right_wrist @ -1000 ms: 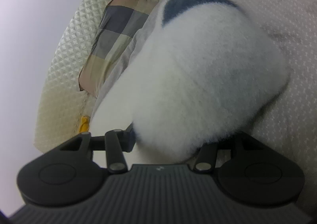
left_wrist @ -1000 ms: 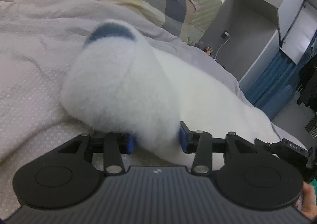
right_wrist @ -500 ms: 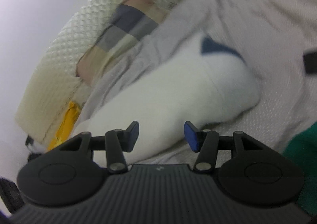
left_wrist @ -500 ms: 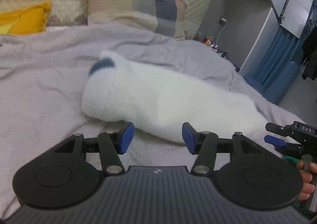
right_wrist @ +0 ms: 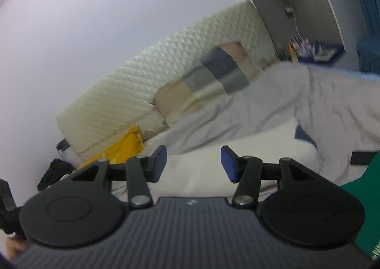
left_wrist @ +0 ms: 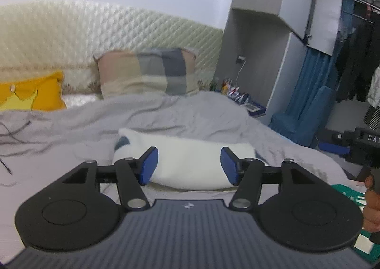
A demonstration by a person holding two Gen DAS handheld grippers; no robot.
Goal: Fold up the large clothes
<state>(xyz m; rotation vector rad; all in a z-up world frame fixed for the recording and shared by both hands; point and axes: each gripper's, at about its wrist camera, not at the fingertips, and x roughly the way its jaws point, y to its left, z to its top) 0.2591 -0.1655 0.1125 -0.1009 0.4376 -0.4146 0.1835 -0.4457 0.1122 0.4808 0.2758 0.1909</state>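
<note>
Count, left wrist view unless noted.

- Folded white fleecy garment (left_wrist: 190, 162): one, lying on the bedcover ahead of the fingers and framed between them; one dark blue patch at its end, beyond the left-hand finger.
- Pillows: two. One checked pillow (left_wrist: 147, 71) far beyond the fingers against the headboard; one yellow pillow (left_wrist: 28, 93) well off to the left-finger side.
- Grey bedcover (left_wrist: 59, 131): one, under everything.
- Quilted headboard (left_wrist: 95, 36): one.
- Blue chair (left_wrist: 301, 121): one, past the right-hand finger.
- Grippers: two. Left gripper (left_wrist: 188, 165), two blue pads, jaws opening, nothing between them. Right gripper (right_wrist: 193, 162), two blue pads, parted, bare.
- Green item (right_wrist: 365, 197): one, outside the right-hand finger; kind unclear.
</note>
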